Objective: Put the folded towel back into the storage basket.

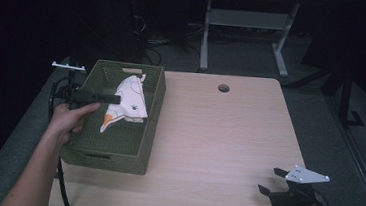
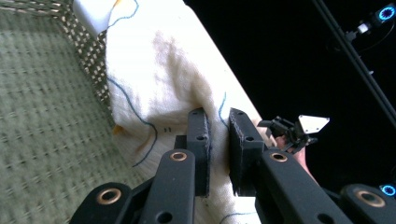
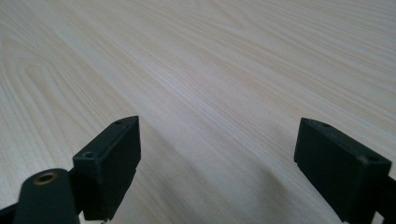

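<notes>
Over the basket [image 1: 116,150] at the tabletop's [image 1: 218,141] left edge, my left claw [image 1: 116,99] pinches a fold of the white cloth [image 1: 131,101], which lies draped inside against the far wall. My right claw [image 1: 270,181] rests near the front right corner, its jaws wide apart over bare pale wood grain. Beyond the far edge, with its round cable hole [image 1: 223,88], lie grey floor, a white desk frame [image 1: 248,23] and darkness.

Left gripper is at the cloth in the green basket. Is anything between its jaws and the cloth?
Nothing visible. The left gripper has its jaws closed on a fold of the white cloth, which lies in the green basket and drapes over its far wall. The right gripper rests open, well apart on the table.
</notes>
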`<state>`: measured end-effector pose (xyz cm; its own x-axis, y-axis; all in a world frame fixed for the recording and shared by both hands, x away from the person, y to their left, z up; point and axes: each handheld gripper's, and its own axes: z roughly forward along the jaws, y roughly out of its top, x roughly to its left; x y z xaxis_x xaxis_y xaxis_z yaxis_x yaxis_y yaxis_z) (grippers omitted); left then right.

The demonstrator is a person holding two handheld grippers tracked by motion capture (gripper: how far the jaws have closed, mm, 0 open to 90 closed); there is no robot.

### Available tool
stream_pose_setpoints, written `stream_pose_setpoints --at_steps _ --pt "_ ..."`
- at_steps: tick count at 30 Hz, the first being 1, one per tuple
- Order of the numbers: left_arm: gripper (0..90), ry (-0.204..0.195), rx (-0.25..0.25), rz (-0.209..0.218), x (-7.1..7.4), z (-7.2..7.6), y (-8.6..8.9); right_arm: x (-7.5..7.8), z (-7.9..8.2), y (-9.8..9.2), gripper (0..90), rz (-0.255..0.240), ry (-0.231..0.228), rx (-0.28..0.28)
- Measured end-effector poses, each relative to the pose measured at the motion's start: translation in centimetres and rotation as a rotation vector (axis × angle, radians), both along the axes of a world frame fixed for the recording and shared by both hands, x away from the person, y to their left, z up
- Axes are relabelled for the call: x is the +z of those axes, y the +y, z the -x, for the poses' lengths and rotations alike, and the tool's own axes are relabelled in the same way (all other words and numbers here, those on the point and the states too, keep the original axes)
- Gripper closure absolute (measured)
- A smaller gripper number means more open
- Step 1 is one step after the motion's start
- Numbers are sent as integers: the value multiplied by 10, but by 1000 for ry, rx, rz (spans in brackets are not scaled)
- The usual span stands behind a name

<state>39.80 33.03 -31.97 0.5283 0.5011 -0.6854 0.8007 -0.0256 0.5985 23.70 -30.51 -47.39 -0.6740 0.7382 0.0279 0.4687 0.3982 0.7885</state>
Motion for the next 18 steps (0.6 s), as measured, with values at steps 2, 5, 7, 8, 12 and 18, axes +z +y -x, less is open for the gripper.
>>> stream_pose_setpoints --at_steps 2,5,7,8,12,18 --pt "812 1 2 -6 -1 -1 5 0 0 0 142 3 3 -1" --pt "811 6 8 -18 -2 -2 11 -1 -2 0 142 0 1 -6" --pt "811 7 7 -23 -3 -2 13 -1 -3 0 141 -4 2 -9" --pt "811 7 9 -26 -3 -2 16 -1 -4 -1 142 -4 0 -11" --pt "811 11 12 -44 -4 -2 23 -1 -6 0 142 -2 0 -13" --pt "808 13 9 -84 -9 -5 31 -1 -9 6 142 11 2 -9"
